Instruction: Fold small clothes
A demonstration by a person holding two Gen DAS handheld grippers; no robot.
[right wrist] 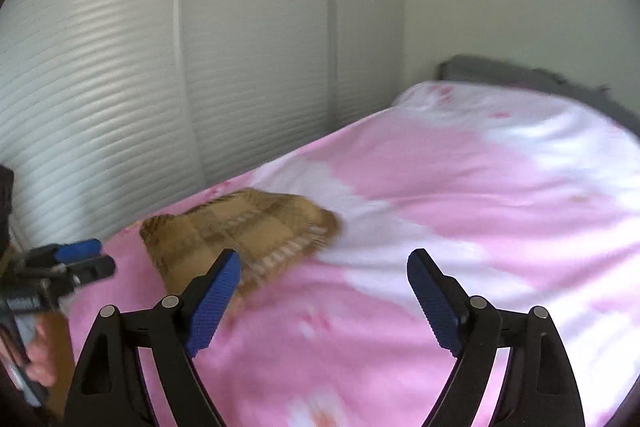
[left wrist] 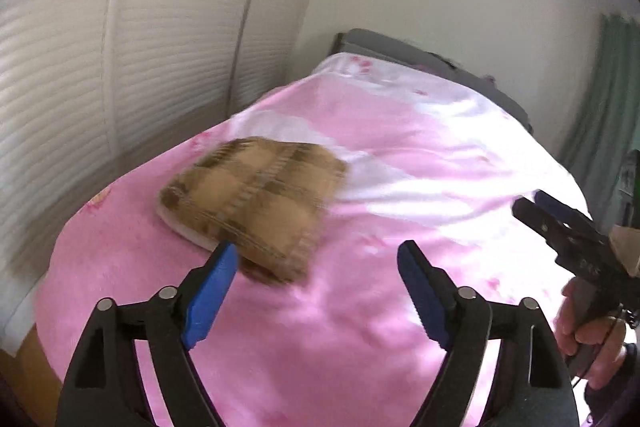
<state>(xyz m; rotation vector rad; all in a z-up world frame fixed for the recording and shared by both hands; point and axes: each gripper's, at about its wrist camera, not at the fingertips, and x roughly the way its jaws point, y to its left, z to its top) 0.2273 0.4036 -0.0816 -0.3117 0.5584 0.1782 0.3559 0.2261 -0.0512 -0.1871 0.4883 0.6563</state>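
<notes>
A folded brown plaid garment (left wrist: 252,199) (right wrist: 240,227) lies flat on the pink and white blanket (left wrist: 360,307) (right wrist: 400,207), towards the left side of the bed. My left gripper (left wrist: 318,247) hovers above the blanket just in front of the garment's near edge, open, with nothing between its blue pads. My right gripper (right wrist: 325,253) hangs open to the right of the garment, also holding nothing. Each gripper appears side-on in the other's view: the right one (left wrist: 528,201) at the far right, gripped by a hand (left wrist: 588,339), and the left one (right wrist: 102,255) at the far left.
White slatted wardrobe doors (left wrist: 80,67) (right wrist: 100,87) run close along the bed's left side. A grey headboard (left wrist: 400,47) (right wrist: 500,71) stands at the far end. A green curtain (left wrist: 608,87) hangs at the right. A brown wooden surface (left wrist: 24,367) shows below the blanket's left corner.
</notes>
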